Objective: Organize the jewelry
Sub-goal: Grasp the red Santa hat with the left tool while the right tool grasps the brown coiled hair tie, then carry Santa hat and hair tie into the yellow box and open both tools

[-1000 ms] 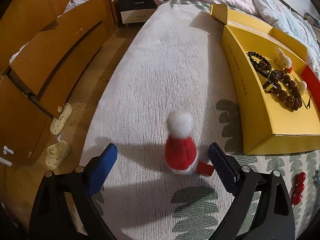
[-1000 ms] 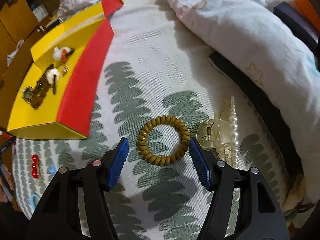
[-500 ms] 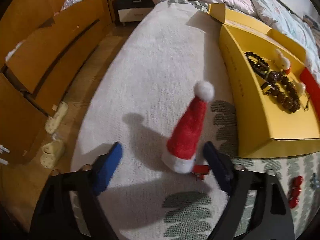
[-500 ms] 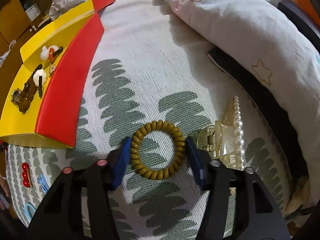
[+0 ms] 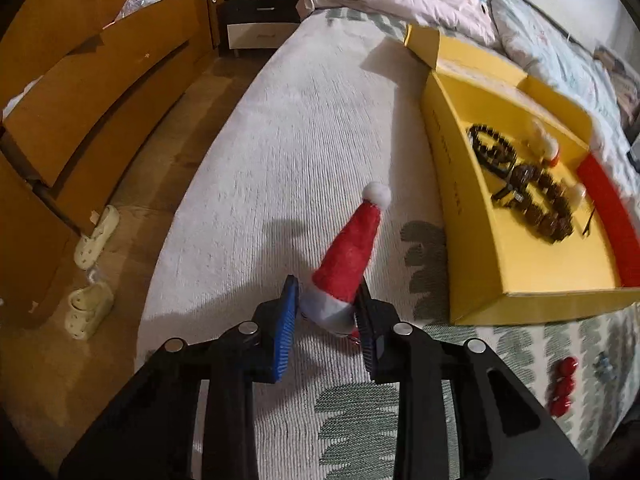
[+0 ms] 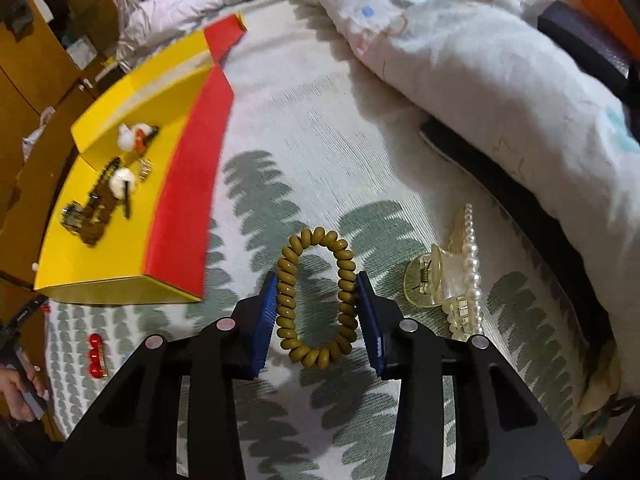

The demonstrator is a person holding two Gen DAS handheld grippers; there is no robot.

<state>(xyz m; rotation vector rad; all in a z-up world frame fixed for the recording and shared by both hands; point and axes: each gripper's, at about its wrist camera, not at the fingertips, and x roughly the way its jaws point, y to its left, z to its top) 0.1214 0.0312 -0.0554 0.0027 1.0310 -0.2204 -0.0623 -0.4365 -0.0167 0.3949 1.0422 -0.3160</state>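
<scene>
In the left wrist view my left gripper (image 5: 326,300) is closing on the white brim of a small red Santa-hat clip (image 5: 348,256), which leans up to the right over the bed cover; both blue pads touch it. In the right wrist view my right gripper (image 6: 318,292) is closing on an olive spiral hair tie (image 6: 317,296), squeezed into a tall oval between the pads. The yellow box (image 5: 472,264) (image 6: 116,284) with a red side holds bead bracelets (image 5: 536,196) and small pompom clips.
A clear claw clip with pearls (image 6: 452,276) lies right of the hair tie. Red bead clips (image 6: 96,354) (image 5: 562,386) lie near the box's front. A rumpled duvet (image 6: 500,80) borders the right; slippers (image 5: 90,308) and wooden cabinets stand left of the bed. A hand (image 6: 16,394) shows at lower left.
Both grippers narrowed from wide apart onto their items. The Santa hat tipped from upright to leaning right in the left pads. The hair tie went from round to a squeezed oval.
</scene>
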